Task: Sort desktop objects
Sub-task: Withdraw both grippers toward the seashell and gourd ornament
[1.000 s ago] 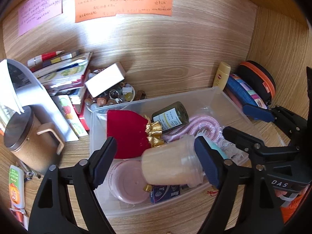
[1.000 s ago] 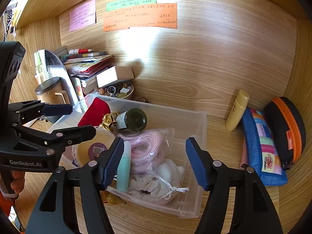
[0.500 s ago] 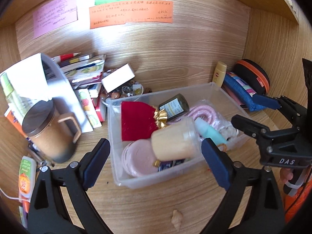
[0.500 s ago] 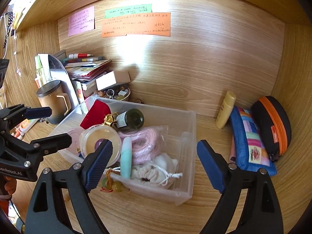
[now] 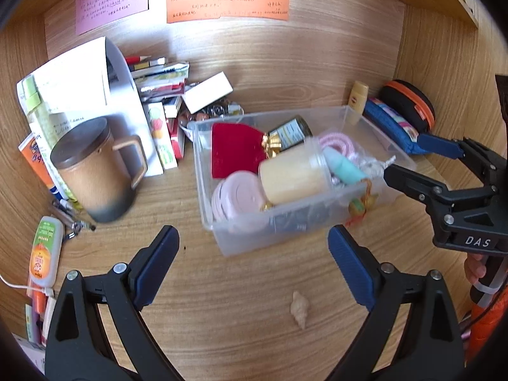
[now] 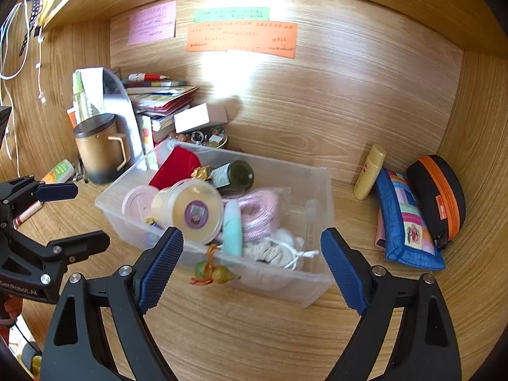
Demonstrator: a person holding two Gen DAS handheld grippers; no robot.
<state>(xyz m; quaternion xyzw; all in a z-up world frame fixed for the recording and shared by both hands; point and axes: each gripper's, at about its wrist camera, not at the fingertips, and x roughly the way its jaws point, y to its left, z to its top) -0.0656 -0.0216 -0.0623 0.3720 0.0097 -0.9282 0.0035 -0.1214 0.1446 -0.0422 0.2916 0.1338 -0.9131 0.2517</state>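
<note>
A clear plastic bin [image 5: 285, 228] [image 6: 314, 289] sits on the wooden desk, filled with a cream jar [image 5: 292, 176] [image 6: 190, 211], a pink lid [image 5: 235, 198], a red pouch [image 5: 235, 150], a dark bottle [image 6: 233, 174], pink rope [image 6: 257, 212] and a teal tube [image 6: 231, 227]. A gourd charm [image 6: 214, 273] hangs over its front wall. A small shell [image 5: 299, 309] lies on the desk before the bin. My left gripper [image 5: 254, 266] is open and empty, in front of the bin. My right gripper [image 6: 250, 265] is open and empty, at the bin's near side.
A brown lidded mug [image 5: 93, 171] and a stack of books [image 5: 158, 82] stand left of the bin. A yellow tube [image 6: 370, 171], a blue pouch [image 6: 408, 222] and a black-orange case [image 6: 439, 197] lie at the right wall. Small tubes and pens [image 5: 44, 250] lie at far left.
Both grippers have pulled back from the bin, leaving the cream jar lying in it. The bin now appears farther away and the shell on the desk has come into view.
</note>
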